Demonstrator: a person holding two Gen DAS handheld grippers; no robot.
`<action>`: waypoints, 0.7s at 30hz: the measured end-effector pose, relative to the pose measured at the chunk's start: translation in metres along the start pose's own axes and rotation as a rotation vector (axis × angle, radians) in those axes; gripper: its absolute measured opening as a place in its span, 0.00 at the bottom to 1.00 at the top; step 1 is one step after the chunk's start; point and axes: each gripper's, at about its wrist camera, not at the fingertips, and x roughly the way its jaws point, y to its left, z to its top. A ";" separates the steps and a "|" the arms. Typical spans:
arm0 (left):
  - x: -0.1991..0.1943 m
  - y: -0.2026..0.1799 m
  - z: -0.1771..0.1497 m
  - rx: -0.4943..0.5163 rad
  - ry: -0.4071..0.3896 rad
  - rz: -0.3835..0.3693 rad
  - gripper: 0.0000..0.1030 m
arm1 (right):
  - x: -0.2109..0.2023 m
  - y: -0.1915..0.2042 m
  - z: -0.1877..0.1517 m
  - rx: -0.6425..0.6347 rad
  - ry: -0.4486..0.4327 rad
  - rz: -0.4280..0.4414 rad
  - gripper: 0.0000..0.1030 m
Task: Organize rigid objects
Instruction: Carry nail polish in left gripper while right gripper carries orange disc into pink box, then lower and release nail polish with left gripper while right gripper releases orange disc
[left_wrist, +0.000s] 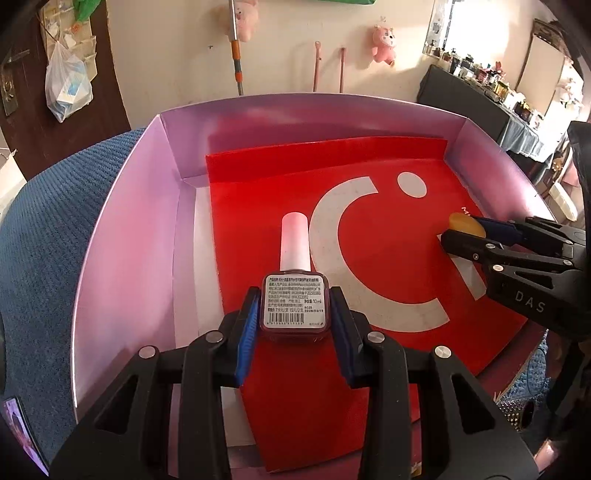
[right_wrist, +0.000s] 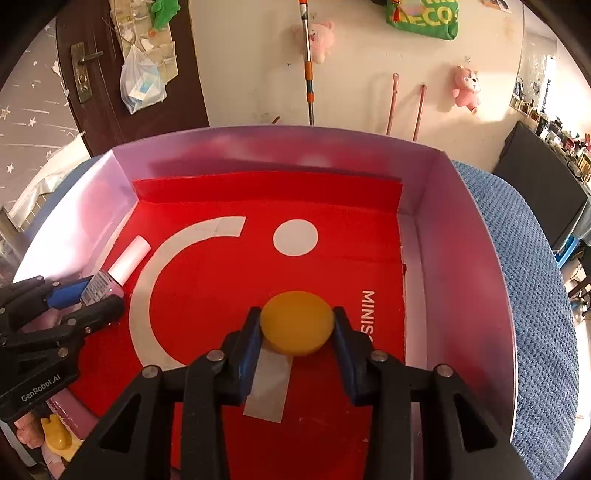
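Note:
A nail polish bottle (left_wrist: 294, 295) with a white cap and a labelled square base sits between the blue pads of my left gripper (left_wrist: 294, 306), which is shut on it, low over the left side of the red box floor. My right gripper (right_wrist: 297, 325) is shut on a round yellow puck (right_wrist: 296, 322), held just above the floor on the right side. In the left wrist view the right gripper (left_wrist: 461, 234) and yellow puck (left_wrist: 466, 225) appear at the right. The right wrist view shows the left gripper (right_wrist: 107, 295) and the bottle (right_wrist: 110, 278) at the left.
Both grippers are inside a large open box (left_wrist: 122, 236) with pale lilac walls (right_wrist: 469, 266) and a red liner bearing a white logo. It rests on a blue knitted cover (left_wrist: 44, 258). A yellow toy (right_wrist: 59, 437) lies outside the box at lower left.

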 end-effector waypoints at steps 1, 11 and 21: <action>0.000 0.000 0.000 0.000 0.001 0.001 0.33 | 0.000 0.001 0.000 -0.004 0.003 -0.004 0.39; 0.000 -0.001 0.001 -0.013 0.003 -0.005 0.33 | 0.002 -0.002 0.002 0.009 0.011 0.002 0.39; -0.002 -0.001 0.000 0.001 -0.007 0.010 0.35 | 0.001 0.000 0.004 0.017 0.003 0.008 0.39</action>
